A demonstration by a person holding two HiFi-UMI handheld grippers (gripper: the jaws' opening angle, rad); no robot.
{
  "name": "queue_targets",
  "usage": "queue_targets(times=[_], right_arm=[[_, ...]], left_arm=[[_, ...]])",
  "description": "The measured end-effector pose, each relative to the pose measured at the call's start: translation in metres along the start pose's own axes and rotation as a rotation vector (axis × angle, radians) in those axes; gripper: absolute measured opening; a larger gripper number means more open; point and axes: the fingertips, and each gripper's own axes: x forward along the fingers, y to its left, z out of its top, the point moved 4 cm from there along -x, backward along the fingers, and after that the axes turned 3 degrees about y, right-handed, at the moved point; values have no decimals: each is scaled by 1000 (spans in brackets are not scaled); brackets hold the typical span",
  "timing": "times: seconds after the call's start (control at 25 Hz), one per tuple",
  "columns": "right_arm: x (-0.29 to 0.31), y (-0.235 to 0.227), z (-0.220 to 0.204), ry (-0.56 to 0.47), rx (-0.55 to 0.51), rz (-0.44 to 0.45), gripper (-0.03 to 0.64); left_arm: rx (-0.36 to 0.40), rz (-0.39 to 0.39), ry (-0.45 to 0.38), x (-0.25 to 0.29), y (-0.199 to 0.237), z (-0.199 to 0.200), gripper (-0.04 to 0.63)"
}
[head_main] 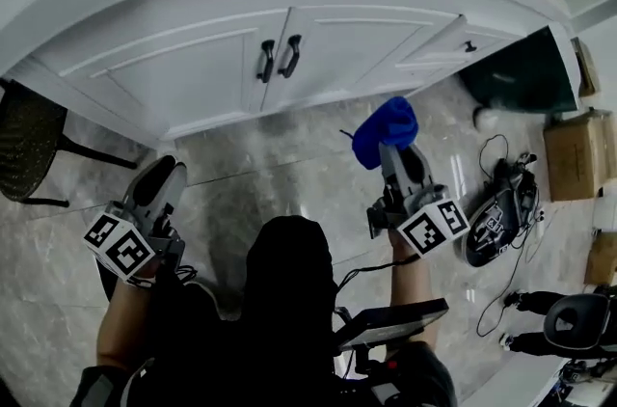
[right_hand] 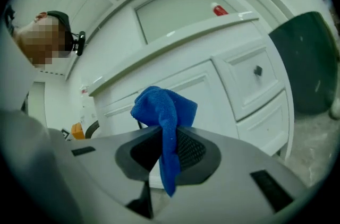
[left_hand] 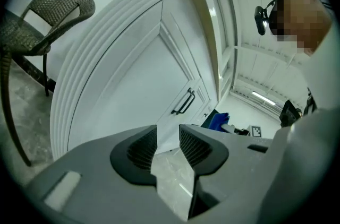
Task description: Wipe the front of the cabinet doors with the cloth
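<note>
Head view looks down on a pale stone floor (head_main: 289,169) before a white cabinet. At the far left a dark wicker chair (head_main: 27,145) stands beside the cabinet's end. The left tool (head_main: 160,185) hangs low over the floor, near the person and well short of the cabinet. In the left gripper view its jaws stand a little apart with nothing between them, and only floor shows through the gap.

The two cabinet doors (head_main: 193,72) are shut. Their dark handles (head_main: 278,58) sit side by side at the middle seam.

To the right, the right tool (head_main: 400,166) points toward the right-hand door. Its jaws are clamped on a blue cloth (head_main: 386,131). In the right gripper view the cloth bunches above the jaws and a strip of it hangs down between the pads. The cloth is over the floor in front of the right door, near it but not touching it.

Further right is a drawer (head_main: 469,45) with a small dark knob. Beyond it a dark green bin (head_main: 516,75) stands against the cabinet's right end, and a cardboard box (head_main: 576,154) sits on the floor at the right edge.
</note>
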Motion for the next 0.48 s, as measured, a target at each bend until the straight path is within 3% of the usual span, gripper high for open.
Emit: queue_targets(times=[0.12, 0.28, 0.48], right_arm=[[-7, 56, 38, -57, -84, 66, 57], [-7, 108, 72, -152, -113, 148, 57], [6, 143, 71, -181, -129, 199, 57]], left_arm=[[36, -26, -32, -6, -12, 21, 132], [127, -38, -70, -14, -24, 48, 132], [227, -24, -101, -25, -34, 69, 132]])
